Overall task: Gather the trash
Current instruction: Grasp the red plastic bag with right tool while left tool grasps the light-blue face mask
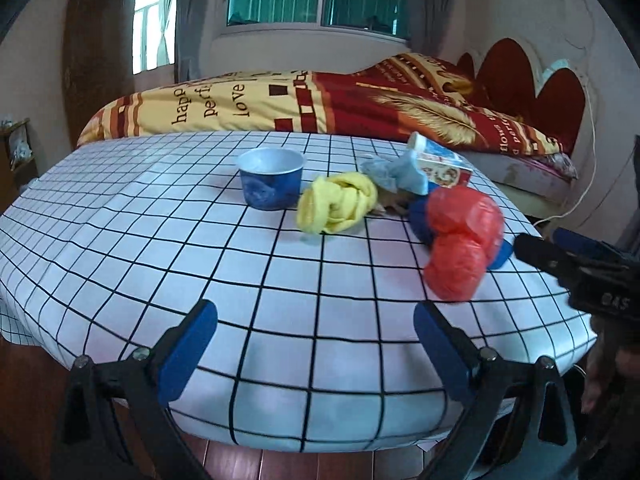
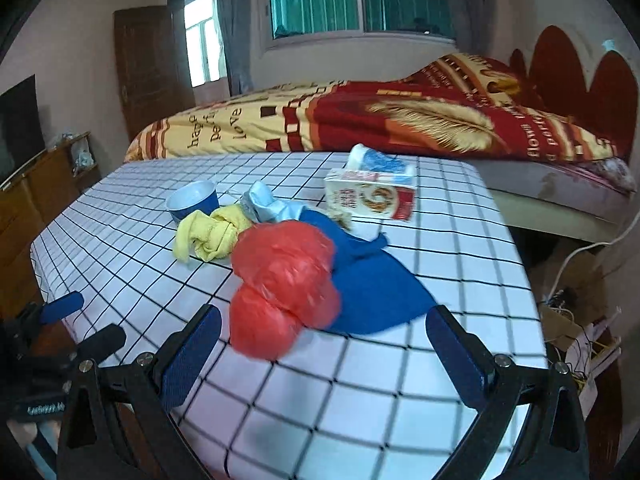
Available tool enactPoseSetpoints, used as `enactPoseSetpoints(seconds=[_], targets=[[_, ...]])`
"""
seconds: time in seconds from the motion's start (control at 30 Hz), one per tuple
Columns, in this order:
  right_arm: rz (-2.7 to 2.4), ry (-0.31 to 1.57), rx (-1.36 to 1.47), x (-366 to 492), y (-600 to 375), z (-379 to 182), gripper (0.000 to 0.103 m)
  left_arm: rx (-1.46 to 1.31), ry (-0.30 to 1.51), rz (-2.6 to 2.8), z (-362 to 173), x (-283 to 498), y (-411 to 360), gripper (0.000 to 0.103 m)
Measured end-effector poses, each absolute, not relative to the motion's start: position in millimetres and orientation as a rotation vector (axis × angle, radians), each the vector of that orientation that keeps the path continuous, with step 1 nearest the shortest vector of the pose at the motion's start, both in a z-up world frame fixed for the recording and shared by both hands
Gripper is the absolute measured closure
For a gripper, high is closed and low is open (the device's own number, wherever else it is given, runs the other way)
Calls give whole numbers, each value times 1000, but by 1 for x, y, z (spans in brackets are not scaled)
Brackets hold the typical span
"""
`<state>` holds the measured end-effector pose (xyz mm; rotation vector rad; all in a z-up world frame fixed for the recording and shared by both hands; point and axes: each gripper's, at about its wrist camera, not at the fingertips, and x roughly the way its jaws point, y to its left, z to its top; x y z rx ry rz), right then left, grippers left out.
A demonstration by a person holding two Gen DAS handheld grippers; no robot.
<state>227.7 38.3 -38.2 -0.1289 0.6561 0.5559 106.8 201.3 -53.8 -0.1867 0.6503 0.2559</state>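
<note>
Right wrist view: right hand-held gripper (image 2: 323, 358) w/ jaws spread wide, nothing held; red plastic bag (image 2: 282, 286) lies just ahead, slightly left of centre, its long axis running roughly away from the cam, near end almost between the fingertips; judged: right side is nearer to it, so a short fwd push would bracket it; left hand-held gripper (image 1: 316, 344) also wide open & empty, bag sits ahead-right of it, farther off; its tips show at the left edge of the right view.

Count on the checked table (image 2: 400, 380): 1 red bag; 1 blue cloth (image 2: 372, 292) lying under/behind the bag, touching it; 1 yellow crumpled piece (image 2: 208, 234) just left of the bag; 1 pale blue crumpled wrapper (image 2: 266, 204) behind that; 1 blue paper cup (image 2: 193, 200) upright, far left; 1 carton (image 2: 370, 196) lying on its side at the back; some crumbs/scrap beside the carton, too small to tell; no bin seen in either view; bed (image 2: 360, 120) beyond the table.
</note>
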Motion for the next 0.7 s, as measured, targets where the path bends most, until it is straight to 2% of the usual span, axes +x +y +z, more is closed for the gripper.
enactPoseSetpoints(seconds=[0.13, 0.2, 0.3, 0.33, 0.37, 0.4, 0.7], targets=[[560, 691, -141, 245, 58, -50, 7, -189, 655, 255, -55, 122, 206, 4], [568, 719, -139, 254, 67, -58, 18, -185, 655, 250, -55, 129, 207, 4], [587, 736, -128, 258, 70, -65, 24, -182, 659, 234, -55, 140, 205, 7], [601, 738, -120, 258, 71, -66, 30, -181, 660, 230, -56, 142, 204, 7], [625, 741, -111, 258, 71, -66, 54, -183, 661, 224, -56, 145, 204, 8], [637, 739, -108, 257, 71, -64, 67, -186, 661, 217, -56, 147, 203, 9], [560, 609, -69, 259, 30, -25, 67, -179, 649, 163, -48, 174, 184, 14]])
